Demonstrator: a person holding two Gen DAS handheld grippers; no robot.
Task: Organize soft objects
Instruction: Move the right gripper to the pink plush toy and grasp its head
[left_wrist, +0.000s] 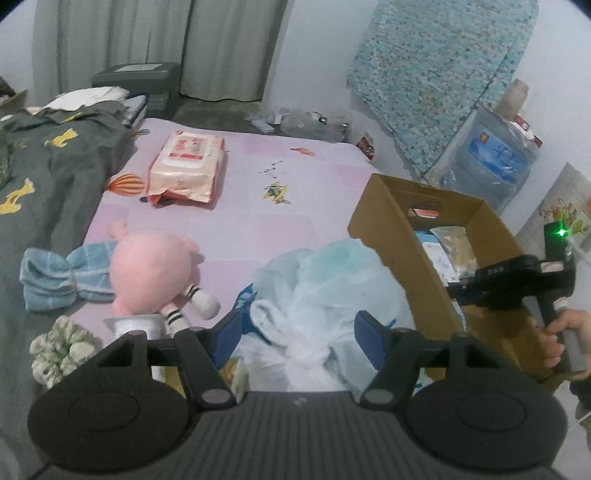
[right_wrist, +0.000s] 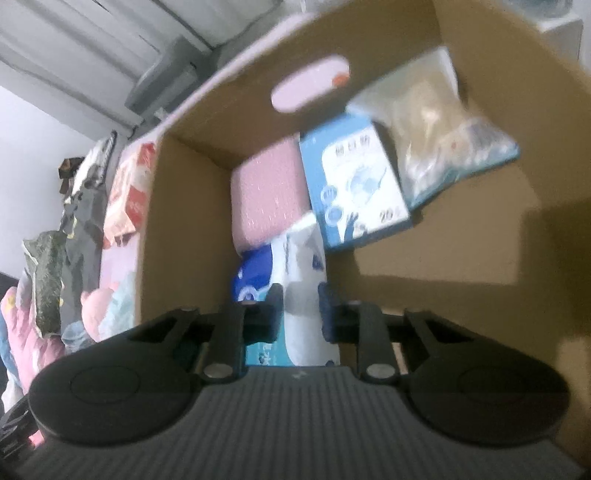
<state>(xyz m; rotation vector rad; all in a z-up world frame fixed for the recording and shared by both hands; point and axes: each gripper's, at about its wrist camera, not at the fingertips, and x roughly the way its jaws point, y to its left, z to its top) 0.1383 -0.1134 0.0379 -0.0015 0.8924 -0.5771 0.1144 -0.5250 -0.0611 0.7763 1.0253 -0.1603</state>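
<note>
My left gripper (left_wrist: 297, 326) has its jaws around a crumpled white and pale-blue plastic bag (left_wrist: 325, 295) beside the cardboard box (left_wrist: 384, 221) on the pink bed sheet (left_wrist: 258, 206). My right gripper (right_wrist: 301, 308) is inside the box (right_wrist: 184, 221), shut on a white and blue soft pack (right_wrist: 299, 280); it also shows in the left wrist view (left_wrist: 517, 280). In the box lie a pink pack (right_wrist: 269, 192), a blue and white carton (right_wrist: 354, 184) and a clear bag (right_wrist: 439, 133). A pink plush doll (left_wrist: 155, 269) lies on the bed.
On the bed lie a wet-wipes pack (left_wrist: 188, 166), a blue checked cloth (left_wrist: 62, 280), a green-white scrunchie (left_wrist: 59, 347), a small white cup (left_wrist: 138, 326) and a dark green garment (left_wrist: 48, 170). A water jug (left_wrist: 495, 155) stands against the wall behind the box.
</note>
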